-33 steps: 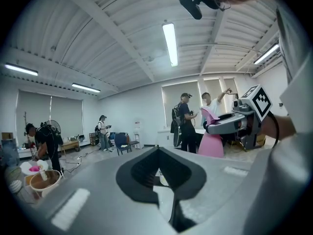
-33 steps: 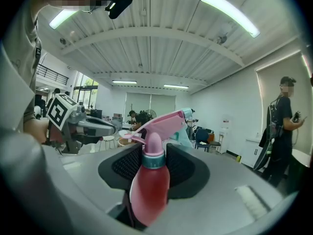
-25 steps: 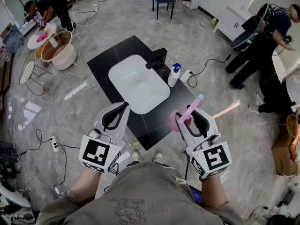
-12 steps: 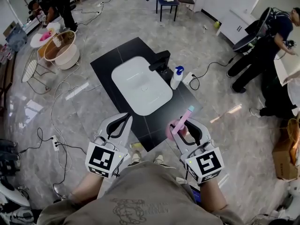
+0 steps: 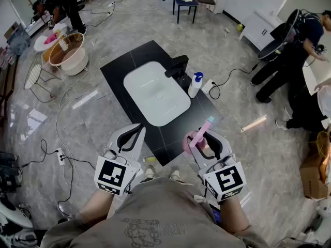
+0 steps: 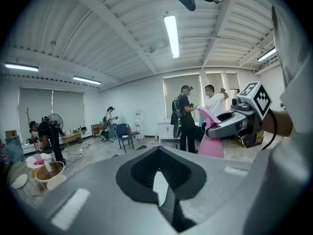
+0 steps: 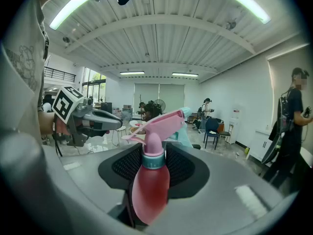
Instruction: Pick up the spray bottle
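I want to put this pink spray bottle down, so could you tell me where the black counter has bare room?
Bare: the counter's near corner, in front of the sink, and its far corner, left of the tap. Crowded: the strip right of the sink, where the tap and a white bottle stand.

We hold a pink spray bottle [image 5: 192,142] up off the floor. Its round pink belly sits between the jaws of our right gripper [image 5: 207,138], and the jaws press on it from both sides. The bottle has a teal ring at the neck, a pink trigger top and a light blue tip. The top sticks out past the jaws and points away from us.
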Demonstrator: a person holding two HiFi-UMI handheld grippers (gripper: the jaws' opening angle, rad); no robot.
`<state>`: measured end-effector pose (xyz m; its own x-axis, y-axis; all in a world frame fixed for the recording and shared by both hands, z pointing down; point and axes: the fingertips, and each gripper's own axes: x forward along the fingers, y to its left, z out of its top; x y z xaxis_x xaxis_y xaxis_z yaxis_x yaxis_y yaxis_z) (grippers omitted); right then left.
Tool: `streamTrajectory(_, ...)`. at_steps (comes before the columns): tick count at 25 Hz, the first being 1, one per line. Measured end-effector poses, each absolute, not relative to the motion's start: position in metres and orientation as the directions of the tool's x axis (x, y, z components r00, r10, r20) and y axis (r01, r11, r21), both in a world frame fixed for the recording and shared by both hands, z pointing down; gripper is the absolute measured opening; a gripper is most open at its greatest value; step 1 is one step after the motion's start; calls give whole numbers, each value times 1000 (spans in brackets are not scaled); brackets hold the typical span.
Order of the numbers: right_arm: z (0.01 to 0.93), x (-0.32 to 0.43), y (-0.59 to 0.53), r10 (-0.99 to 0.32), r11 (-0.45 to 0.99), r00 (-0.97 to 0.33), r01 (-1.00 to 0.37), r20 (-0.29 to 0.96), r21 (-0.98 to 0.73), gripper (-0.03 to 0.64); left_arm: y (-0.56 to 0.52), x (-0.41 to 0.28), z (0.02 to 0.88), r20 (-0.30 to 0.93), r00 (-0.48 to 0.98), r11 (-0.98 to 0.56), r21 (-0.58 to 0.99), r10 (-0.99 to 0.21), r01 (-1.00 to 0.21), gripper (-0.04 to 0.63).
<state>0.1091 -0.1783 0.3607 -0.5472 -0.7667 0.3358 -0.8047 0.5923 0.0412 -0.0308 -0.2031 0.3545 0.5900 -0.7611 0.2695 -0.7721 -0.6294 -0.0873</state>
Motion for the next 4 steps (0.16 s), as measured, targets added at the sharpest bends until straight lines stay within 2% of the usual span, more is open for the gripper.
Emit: streamTrajectory(4,362,107,-177,-766,594,-548,-803,335,42,176,-202,-32,356,268,590,-629,-85,-761,-773,1)
